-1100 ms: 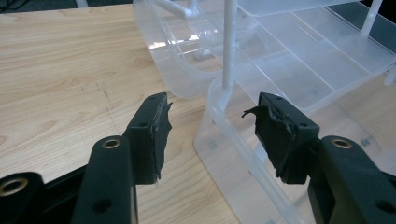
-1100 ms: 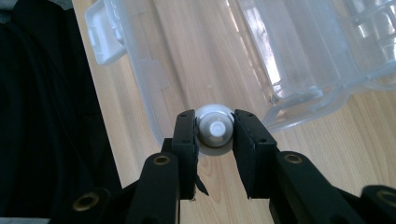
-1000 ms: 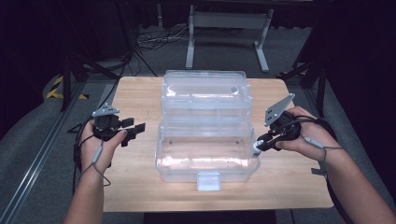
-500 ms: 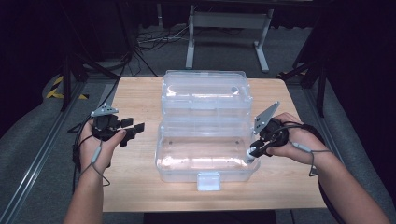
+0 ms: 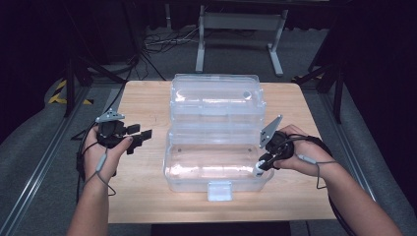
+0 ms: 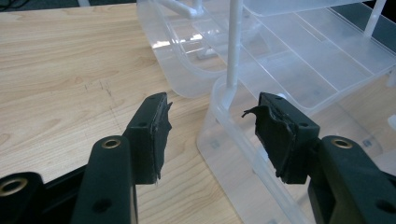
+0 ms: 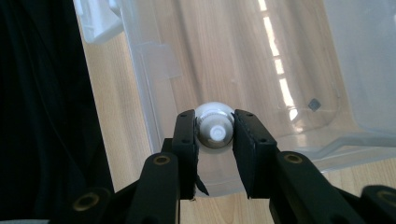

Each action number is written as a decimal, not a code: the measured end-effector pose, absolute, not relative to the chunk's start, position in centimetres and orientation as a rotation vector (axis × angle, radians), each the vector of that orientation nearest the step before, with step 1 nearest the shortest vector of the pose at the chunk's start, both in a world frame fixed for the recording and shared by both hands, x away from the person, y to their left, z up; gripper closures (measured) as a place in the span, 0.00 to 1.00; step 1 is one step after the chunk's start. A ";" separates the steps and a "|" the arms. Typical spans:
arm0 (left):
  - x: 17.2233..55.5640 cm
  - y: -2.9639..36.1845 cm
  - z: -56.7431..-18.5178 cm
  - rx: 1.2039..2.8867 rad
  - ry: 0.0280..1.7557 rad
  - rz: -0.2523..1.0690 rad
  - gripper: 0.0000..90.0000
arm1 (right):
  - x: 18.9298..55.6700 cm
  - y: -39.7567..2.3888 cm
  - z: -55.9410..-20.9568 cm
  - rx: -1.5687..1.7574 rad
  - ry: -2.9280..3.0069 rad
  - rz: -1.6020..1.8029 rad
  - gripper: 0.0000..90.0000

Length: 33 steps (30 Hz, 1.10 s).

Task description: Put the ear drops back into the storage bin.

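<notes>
Bottle (image 7: 214,131), small and white with a capped end, is clamped between the pads of the right claw (image 7: 215,135) and is held over the near right corner of the clear box (image 5: 216,162), just inside its wall, as the high view shows at the claw tips (image 5: 259,169). The step in hand is judged to be the placing of the bottle into the box's lower tray; the next move would call for the bottle to be lowered to the tray floor and the jaws to be parted only once it rests there, so that it is not dropped and left to roll. The box stands open at the middle of the table (image 5: 142,196), with its upper trays folded back on thin white struts (image 6: 233,46) toward the far side. The right wall and the front rim with its latch (image 5: 220,191) lie close to the claw, so little sideways room is left there, while the tray floor toward the middle is bare and free. The left claw (image 6: 210,135) is held released with nothing between its pads, just beside the box's left corner, where one strut rises; a clear strip of table lies to its left for a withdrawal.
</notes>
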State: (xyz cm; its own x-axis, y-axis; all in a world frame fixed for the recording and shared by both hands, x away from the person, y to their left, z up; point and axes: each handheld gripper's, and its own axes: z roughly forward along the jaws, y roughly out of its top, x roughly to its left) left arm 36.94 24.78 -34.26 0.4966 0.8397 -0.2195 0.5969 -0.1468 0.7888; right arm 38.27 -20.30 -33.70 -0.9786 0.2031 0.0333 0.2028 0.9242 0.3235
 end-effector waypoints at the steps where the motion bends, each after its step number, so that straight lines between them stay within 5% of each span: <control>1: 37.0 24.8 -34.3 1.850 1.197 0.341 0.50 | 38.3 -20.3 -33.9 0.326 3.087 0.511 0.79; 33: 37.0 24.7 -34.4 1.861 1.196 0.341 0.50 | 38.7 -18.9 -37.4 0.285 3.143 0.330 0.79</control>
